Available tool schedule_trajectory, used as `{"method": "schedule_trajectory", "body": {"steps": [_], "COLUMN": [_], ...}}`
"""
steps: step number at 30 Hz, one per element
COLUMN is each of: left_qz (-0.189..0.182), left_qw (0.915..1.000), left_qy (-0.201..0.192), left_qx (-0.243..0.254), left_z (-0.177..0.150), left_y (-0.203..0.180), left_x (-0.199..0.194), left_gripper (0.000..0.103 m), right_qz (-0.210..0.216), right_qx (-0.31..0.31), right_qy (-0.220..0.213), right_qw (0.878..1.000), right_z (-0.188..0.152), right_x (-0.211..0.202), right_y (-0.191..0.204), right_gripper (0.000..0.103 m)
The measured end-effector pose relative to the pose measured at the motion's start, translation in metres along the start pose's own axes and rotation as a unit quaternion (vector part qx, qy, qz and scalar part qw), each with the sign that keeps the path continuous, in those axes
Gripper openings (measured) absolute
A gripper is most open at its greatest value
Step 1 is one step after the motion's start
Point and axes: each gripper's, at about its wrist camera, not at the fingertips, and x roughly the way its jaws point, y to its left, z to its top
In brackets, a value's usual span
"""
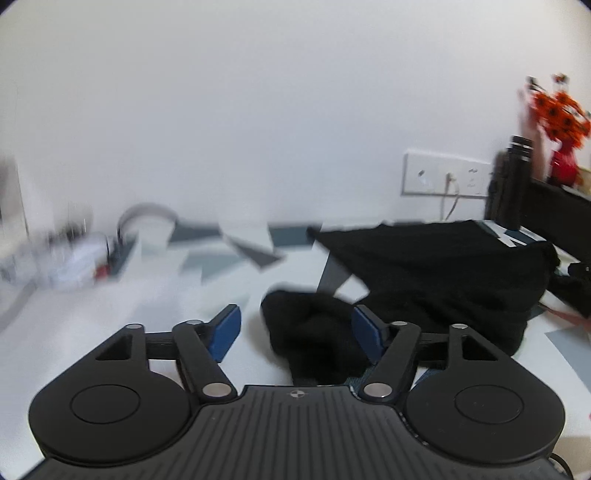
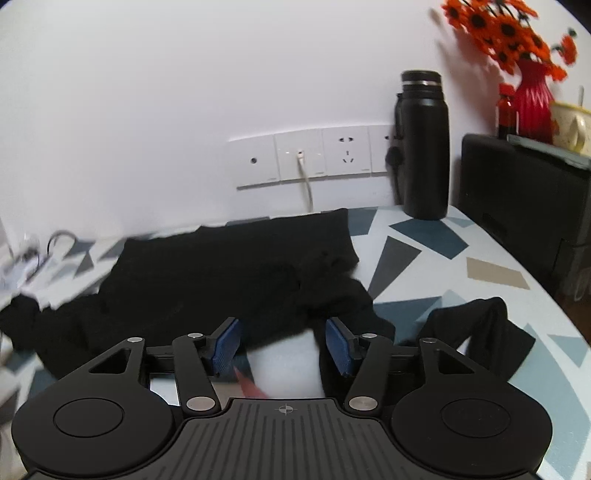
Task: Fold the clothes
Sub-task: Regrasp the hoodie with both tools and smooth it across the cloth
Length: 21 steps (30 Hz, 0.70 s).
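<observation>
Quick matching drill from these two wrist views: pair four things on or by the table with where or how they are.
1. black garment
2. black bottle
3. red vase
4. white cable

a. plugged into the wall plate
b. holds orange flowers
c. upright by the wall
d. spread on the patterned table

Pairs: 1-d, 2-c, 3-b, 4-a

A black flask [image 2: 424, 147] stands far right by the wall sockets [image 2: 314, 157]; right of it, a red vase [image 2: 532, 99] holds orange flowers [image 2: 506, 29].
</observation>
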Motion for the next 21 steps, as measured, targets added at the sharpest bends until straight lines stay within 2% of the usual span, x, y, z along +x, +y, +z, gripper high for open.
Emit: {"method": "schedule_trajectory", "body": {"steps": [3, 7, 11, 13, 16, 17, 18, 19, 21], "left_qz": [-0.036, -0.091, -0.137, -0.141, -0.118, -0.121, -0.128, -0.132, -0.137], "left_qw": [0.998, 0.9909, 0.9837, 0.983, 0.9852, 0.9847, 0.9839, 0.9838, 0.9837], "left_qy": [0.005, 0.053, 0.099, 0.099, 0.09, 0.093, 0.098, 0.099, 0.101], "left_qx": [0.051, 0.084, 0.062, 0.063, 0.086, 0.084, 0.078, 0.071, 0.057], "left_z": [0.001, -0.012, -0.022, -0.022, -0.02, -0.019, -0.018, -0.017, -0.016], "left_y": [-0.025, -0.063, -0.088, -0.095, -0.103, -0.101, -0.1, -0.097, -0.091], "left_x": [0.001, 0.031, 0.059, 0.07, 0.085, 0.091, 0.096, 0.098, 0.101], "left_gripper": [0.071, 0.07, 0.07, 0.07, 0.068, 0.058, 0.037, 0.031, 0.008], "right_qz": [-0.017, -0.042, -0.063, -0.066, -0.078, -0.082, -0.084, -0.08, -0.072], "right_qx": [-0.03, -0.056, -0.07, -0.078, -0.093, -0.096, -0.097, -0.092, -0.093], "right_qy": [0.01, 0.03, 0.041, 0.043, 0.043, 0.046, 0.047, 0.048, 0.05], "right_qw": [0.999, 0.997, 0.995, 0.994, 0.992, 0.991, 0.991, 0.991, 0.992], "right_z": [-0.008, -0.014, -0.018, -0.018, -0.016, -0.016, -0.015, -0.013, -0.012], "right_x": [0.003, 0.013, 0.024, 0.03, 0.042, 0.046, 0.05, 0.051, 0.053], "right_y": [0.006, 0.007, 0.0, 0.0, 0.0, 0.0, 0.0, -0.002, -0.005], "right_gripper": [0.05, 0.05, 0.05, 0.051, 0.051, 0.051, 0.051, 0.048, 0.045]}}
